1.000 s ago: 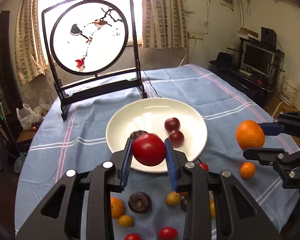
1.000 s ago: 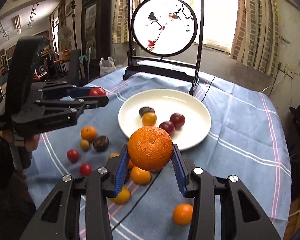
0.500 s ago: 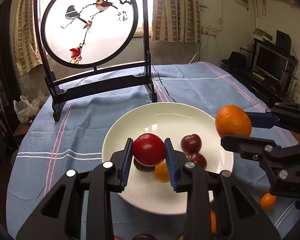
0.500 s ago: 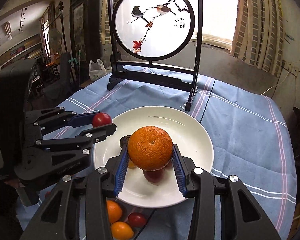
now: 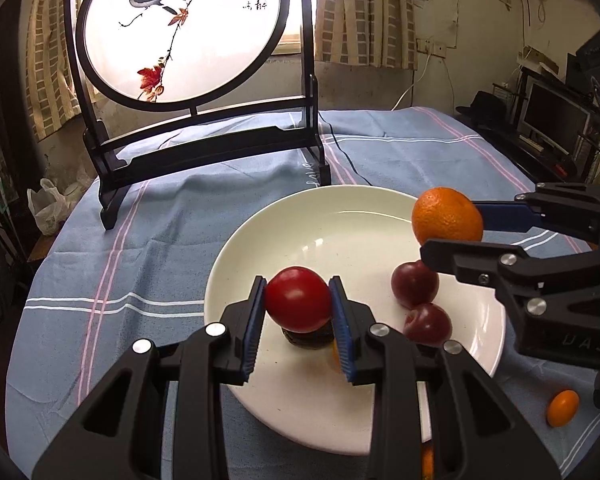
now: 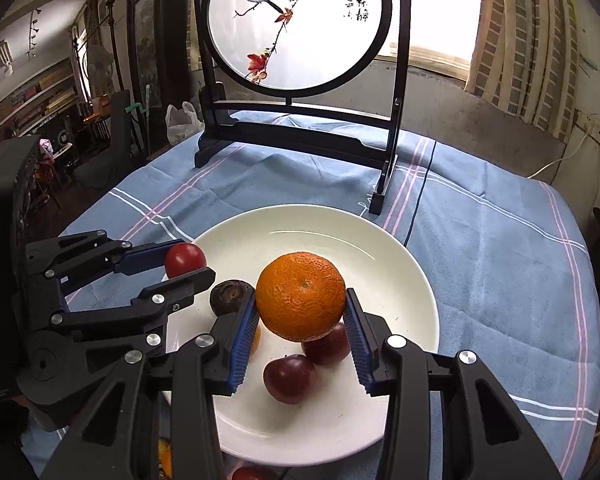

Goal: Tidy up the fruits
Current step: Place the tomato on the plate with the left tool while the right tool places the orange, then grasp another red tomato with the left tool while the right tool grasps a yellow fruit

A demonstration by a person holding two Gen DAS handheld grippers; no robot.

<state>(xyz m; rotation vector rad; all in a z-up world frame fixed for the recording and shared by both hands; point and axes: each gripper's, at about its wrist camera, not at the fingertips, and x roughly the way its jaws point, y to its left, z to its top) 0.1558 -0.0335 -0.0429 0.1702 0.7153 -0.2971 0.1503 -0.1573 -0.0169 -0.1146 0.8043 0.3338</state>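
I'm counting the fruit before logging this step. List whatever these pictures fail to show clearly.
- Small orange fruit on the white plate: in both views only a sliver shows past the blue gripper pads.
- Dark wrinkled fruit: mostly hidden under the red tomato in the left wrist view.
- Fruit on the blue tablecloth near the plate's front rim: cut off by gripper bodies and the frame edge; count unknowable.
- Whether the large orange touches the plums below: unclear.

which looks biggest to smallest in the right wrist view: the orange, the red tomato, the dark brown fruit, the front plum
1. orange, though nearest the camera
2. front plum
3. red tomato and dark brown fruit: too alike, the latter partly hidden
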